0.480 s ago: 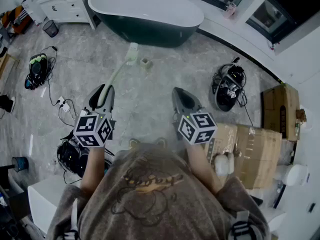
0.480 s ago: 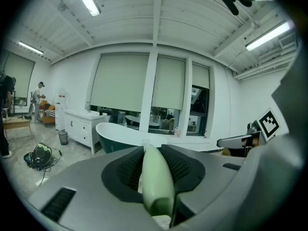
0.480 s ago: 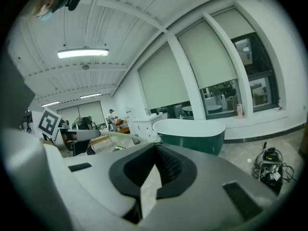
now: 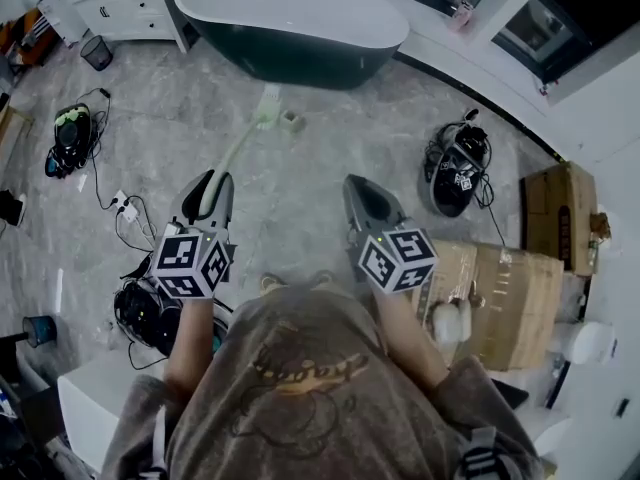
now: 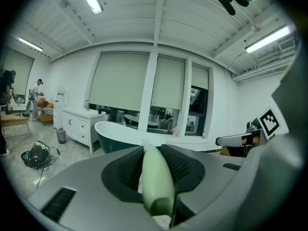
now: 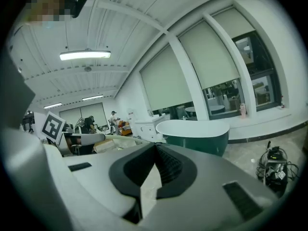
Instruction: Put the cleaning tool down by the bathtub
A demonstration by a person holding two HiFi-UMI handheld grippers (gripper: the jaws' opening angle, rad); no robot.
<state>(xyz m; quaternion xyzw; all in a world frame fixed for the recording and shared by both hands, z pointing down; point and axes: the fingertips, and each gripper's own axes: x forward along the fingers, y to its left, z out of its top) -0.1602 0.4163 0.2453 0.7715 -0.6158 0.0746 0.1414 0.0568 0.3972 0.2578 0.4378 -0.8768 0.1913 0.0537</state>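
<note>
A long cleaning brush with a pale green handle [image 4: 235, 153] and a white head [image 4: 266, 105] sticks out forward from my left gripper [image 4: 211, 184], which is shut on the handle. Seen from the left gripper view, the handle [image 5: 156, 177] lies between the dark pads of the left gripper [image 5: 153, 149]. The brush head hangs above the floor just short of the bathtub [image 4: 290, 58], dark green outside and white inside. In the gripper views the bathtub [image 5: 115, 137] [image 6: 192, 134] stands ahead. My right gripper [image 4: 358, 190] [image 6: 155, 147] is shut with nothing in it.
A small cube-like object [image 4: 291, 120] lies on the floor near the brush head. Cable bundles with headgear lie at the left [image 4: 70, 133] and right [image 4: 458, 178]. Cardboard boxes [image 4: 515, 298] stand at the right; a white cabinet [image 4: 125, 13] and a bin [image 4: 97, 53] are left of the tub.
</note>
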